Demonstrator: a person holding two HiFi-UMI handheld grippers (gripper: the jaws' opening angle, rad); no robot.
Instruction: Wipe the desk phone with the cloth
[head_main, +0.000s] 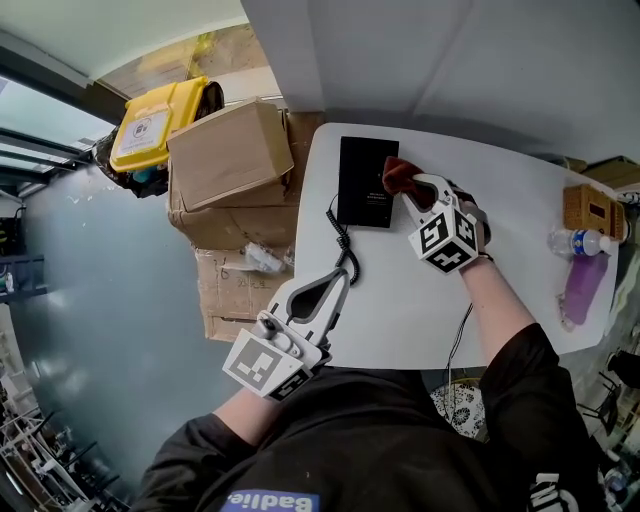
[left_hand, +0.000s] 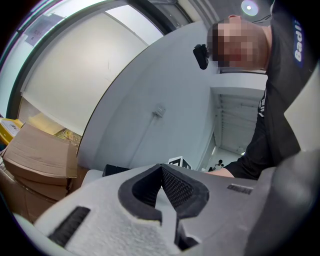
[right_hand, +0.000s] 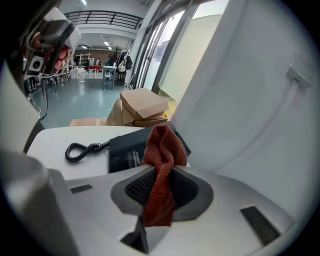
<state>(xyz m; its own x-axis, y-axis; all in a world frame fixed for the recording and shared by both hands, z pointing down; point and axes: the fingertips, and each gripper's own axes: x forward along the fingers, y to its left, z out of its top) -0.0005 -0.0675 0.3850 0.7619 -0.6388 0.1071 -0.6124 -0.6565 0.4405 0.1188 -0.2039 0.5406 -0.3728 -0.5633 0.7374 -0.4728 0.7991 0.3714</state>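
Cloth (head_main: 396, 172) held at the desk phone's (head_main: 365, 182) right edge.
My left gripper (head_main: 343, 276) sits pinched together and empty at the near-left edge of the white table (head_main: 420, 310), by the coiled cord (head_main: 341, 235); my right gripper (head_main: 408, 190) clamps the red cloth beside the black phone.

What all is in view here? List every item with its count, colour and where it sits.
table: one, white, centre
desk phone: one, black, table's far side
coiled cord: one, black, running from phone
cloth: one, rust red, at phone's right edge
cardboard boxes: several, brown, left of table
container: one, yellow, behind boxes
wooden box: one, tan, table's right edge
bottle: one, clear, beside wooden box
left gripper: white, shut, empty
right gripper: white, shut on cloth
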